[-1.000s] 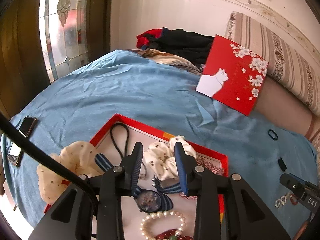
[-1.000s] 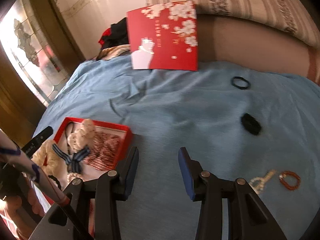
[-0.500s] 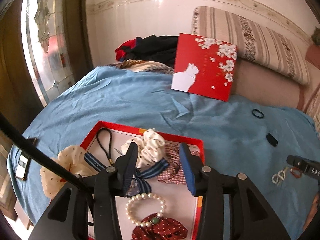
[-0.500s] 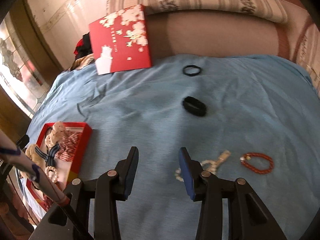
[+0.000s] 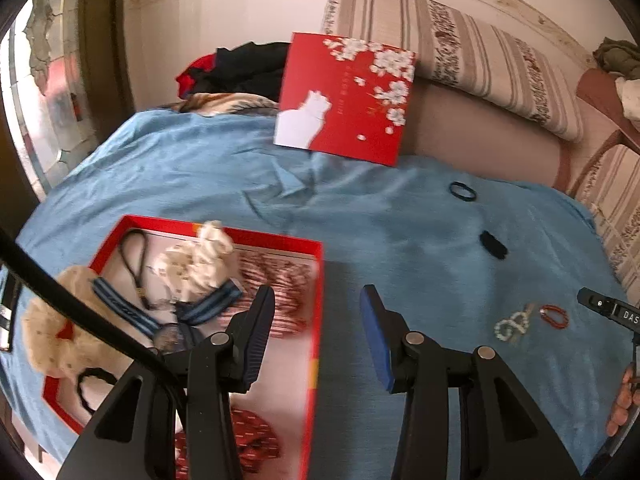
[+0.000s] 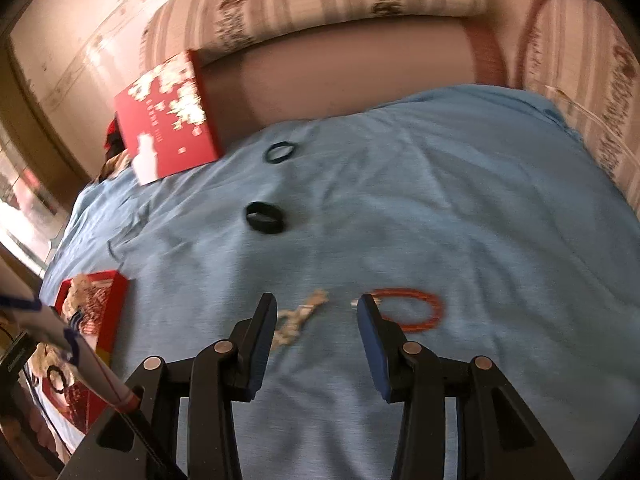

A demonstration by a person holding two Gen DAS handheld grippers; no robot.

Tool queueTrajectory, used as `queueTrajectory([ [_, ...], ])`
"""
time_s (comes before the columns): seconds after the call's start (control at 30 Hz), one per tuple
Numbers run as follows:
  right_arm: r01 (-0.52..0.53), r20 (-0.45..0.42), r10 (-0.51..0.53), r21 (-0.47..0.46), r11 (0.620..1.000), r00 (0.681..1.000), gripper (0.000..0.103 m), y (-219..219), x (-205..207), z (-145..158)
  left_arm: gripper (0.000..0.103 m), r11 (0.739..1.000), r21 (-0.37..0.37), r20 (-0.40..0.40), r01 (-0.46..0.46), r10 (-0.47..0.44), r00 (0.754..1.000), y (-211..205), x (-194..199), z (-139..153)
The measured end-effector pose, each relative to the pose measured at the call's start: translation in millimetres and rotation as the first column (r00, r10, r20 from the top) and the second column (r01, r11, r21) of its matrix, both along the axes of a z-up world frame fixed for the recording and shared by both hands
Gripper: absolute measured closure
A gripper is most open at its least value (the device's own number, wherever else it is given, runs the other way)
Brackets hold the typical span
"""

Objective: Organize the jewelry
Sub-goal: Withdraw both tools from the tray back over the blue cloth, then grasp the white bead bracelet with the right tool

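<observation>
Right gripper (image 6: 316, 314) jaws apart, nothing between the pads, hovering over blue sheet (image 6: 440, 200) between pale bead bracelet (image 6: 298, 318) and red bracelet (image 6: 412, 311). Left gripper (image 5: 316, 316) also released and empty, jaws just widened, parked over the right rim of the red tray (image 5: 316, 320).

Progress, judged: roughly past halfway. Already in tray: cream scrunchies, striped bow, black cord, red-patterned fabric pieces. Still out on sheet: pale bracelet, red bracelet, wide black band (image 6: 265, 218), thin black loop (image 6: 281, 152). Lid (image 5: 346, 96) propped against the pillow, not yet on.

Red bracelet: thin closed ring of small beads, lying flat. Pale one: bunched, blurred, detail unclear.
</observation>
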State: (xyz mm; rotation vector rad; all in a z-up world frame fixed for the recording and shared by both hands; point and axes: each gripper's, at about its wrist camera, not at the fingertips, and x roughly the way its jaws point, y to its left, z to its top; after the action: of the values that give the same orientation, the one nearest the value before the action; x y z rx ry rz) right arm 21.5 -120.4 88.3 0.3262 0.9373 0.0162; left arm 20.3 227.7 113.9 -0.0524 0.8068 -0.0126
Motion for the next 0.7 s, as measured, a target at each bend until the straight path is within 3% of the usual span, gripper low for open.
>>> queueTrajectory([
  [0.2, 0.070, -0.015, -0.070, 0.024, 0.997, 0.997, 0.056, -39, -9, -15, 0.060, 0.998, -0.035, -0.045, 0.061, -0.062, 0.997, -25, 4, -12],
  [0.33, 0.044, -0.034, -0.043, 0.047, 0.998, 0.998, 0.056, -38, -11, -28, 0.060, 0.997, -0.007, -0.060, 0.083, -0.083, 0.995, -39, 7, -19],
  [0.57, -0.152, -0.024, 0.156, 0.099, 0.983, 0.988, 0.056, 15, 7, -39, 0.060, 0.997, -0.001, -0.074, 0.072, -0.072, 0.995, -39, 12, -23],
  [0.7, -0.301, -0.043, 0.301, -0.014, 0.953, 0.953, 0.056, 60, 15, -43, 0.060, 0.998, -0.013, -0.079, 0.059, -0.060, 0.995, -33, 16, -24],
])
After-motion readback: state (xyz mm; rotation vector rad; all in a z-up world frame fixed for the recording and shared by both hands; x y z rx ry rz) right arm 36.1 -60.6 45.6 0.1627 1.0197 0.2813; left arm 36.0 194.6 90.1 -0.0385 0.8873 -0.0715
